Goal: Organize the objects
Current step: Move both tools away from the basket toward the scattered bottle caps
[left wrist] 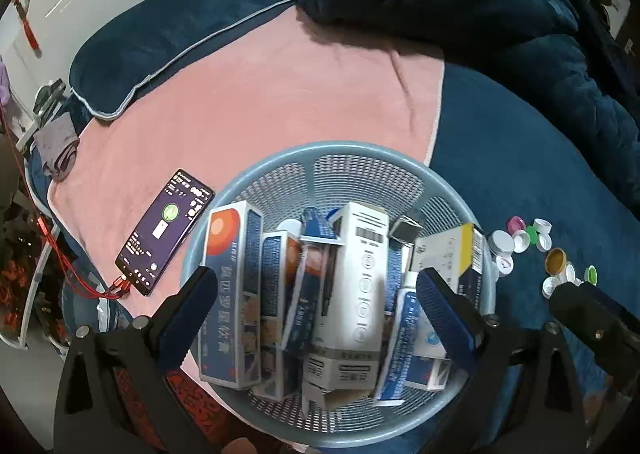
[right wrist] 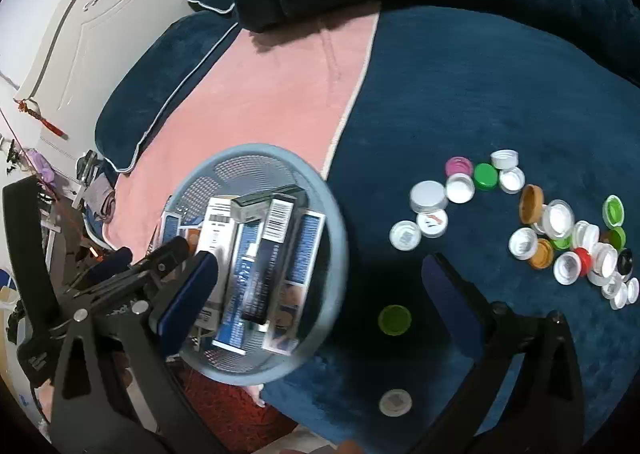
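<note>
A light blue mesh basket (left wrist: 348, 146) sits on the bed and holds several medicine boxes, among them a tall white box (left wrist: 366, 266) and a blue-and-orange box (left wrist: 230, 294). My left gripper (left wrist: 320, 314) hangs open over the basket, its pads standing apart from the boxes. In the right wrist view the basket (right wrist: 260, 148) lies to the left. My right gripper (right wrist: 320, 294) is open above the dark blue blanket, with a green cap (right wrist: 394, 320) lying between its fingers. Several bottle caps (right wrist: 560, 230) are scattered to the right, and one white cap (right wrist: 395, 402) lies nearer.
A lit phone (left wrist: 164, 232) with red cables lies on the pink towel (left wrist: 260, 93) left of the basket. Dark blue pillows (left wrist: 140, 53) and a bunched quilt (left wrist: 480, 5) fill the far side. The bed's edge and clutter are at the left.
</note>
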`<action>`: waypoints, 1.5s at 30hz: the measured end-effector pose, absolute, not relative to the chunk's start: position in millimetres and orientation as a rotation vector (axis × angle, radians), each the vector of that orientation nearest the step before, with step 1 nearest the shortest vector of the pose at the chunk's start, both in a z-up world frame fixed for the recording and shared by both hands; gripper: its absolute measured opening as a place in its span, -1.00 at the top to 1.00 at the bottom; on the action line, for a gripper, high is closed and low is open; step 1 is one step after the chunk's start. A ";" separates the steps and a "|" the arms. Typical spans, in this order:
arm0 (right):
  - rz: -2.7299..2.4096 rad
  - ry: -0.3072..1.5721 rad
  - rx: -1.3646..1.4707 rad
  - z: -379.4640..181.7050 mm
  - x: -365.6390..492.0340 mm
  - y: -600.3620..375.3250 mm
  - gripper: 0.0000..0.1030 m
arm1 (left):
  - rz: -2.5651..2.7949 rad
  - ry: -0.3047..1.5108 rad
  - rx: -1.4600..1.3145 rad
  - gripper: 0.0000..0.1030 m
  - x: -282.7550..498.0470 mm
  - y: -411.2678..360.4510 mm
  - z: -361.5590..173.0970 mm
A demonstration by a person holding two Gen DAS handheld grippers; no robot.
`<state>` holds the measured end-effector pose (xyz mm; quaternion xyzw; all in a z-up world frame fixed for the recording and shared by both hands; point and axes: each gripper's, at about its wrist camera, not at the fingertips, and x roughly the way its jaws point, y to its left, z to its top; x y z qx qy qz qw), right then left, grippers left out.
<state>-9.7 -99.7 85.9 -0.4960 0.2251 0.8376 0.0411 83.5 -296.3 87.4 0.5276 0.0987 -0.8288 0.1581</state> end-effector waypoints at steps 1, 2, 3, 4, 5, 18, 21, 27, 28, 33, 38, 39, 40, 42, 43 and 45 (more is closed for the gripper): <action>2.563 0.687 -1.517 85.7 -8.1 -96.9 -1.00 | -2.376 0.277 1.511 -0.94 83.2 -293.4 88.7; 2.558 0.688 -1.517 85.8 -6.4 -94.3 -1.00 | -2.380 0.273 1.512 -0.94 83.0 -290.9 89.6; 2.553 0.690 -1.518 86.2 -4.9 -91.9 -1.00 | -2.384 0.270 1.512 -0.94 83.0 -288.1 90.5; 2.548 0.690 -1.517 86.3 -3.3 -89.6 -1.00 | -2.389 0.265 1.514 -0.94 82.7 -285.6 91.5; 2.547 0.690 -1.512 86.3 -1.5 -87.3 -1.00 | -2.393 0.260 1.517 -0.94 82.2 -282.5 92.7; 2.494 0.660 -1.576 76.1 16.5 -66.7 -1.00 | -2.438 0.222 1.614 -0.94 76.7 -246.6 88.5; 2.478 0.643 -1.614 69.6 18.8 -64.3 -1.00 | -2.452 0.217 1.634 -0.94 75.1 -237.4 87.9; 2.431 0.661 -1.640 64.8 26.2 -48.9 -1.00 | -2.474 0.240 1.662 -0.94 73.6 -219.1 90.4; 2.421 0.673 -1.635 64.8 28.0 -44.7 -1.00 | -2.476 0.251 1.669 -0.94 73.7 -217.6 90.4; 2.368 0.727 -1.618 63.4 38.6 -27.5 -1.00 | -2.490 0.295 1.715 -0.94 77.8 -205.1 90.9; 2.358 0.681 -1.664 57.7 51.2 -28.6 -1.00 | -2.501 0.246 1.729 -0.94 86.9 -191.9 93.7; 2.356 0.662 -1.681 55.5 54.3 -31.1 -1.00 | -2.500 0.246 1.731 -0.94 89.5 -189.5 93.7; 2.365 0.634 -1.694 52.4 57.0 -33.8 -1.00 | -2.502 0.247 1.737 -0.94 93.4 -187.2 93.6; 2.364 0.590 -1.743 45.1 62.7 -41.6 -1.00 | -2.507 0.253 1.745 -0.94 103.6 -182.2 92.2; 2.364 0.573 -1.769 41.2 65.4 -46.0 -1.00 | -2.510 0.256 1.749 -0.94 108.8 -180.3 91.3; 2.361 0.551 -1.831 31.3 71.4 -55.7 -0.99 | -2.512 0.259 1.743 -0.94 118.7 -178.9 89.9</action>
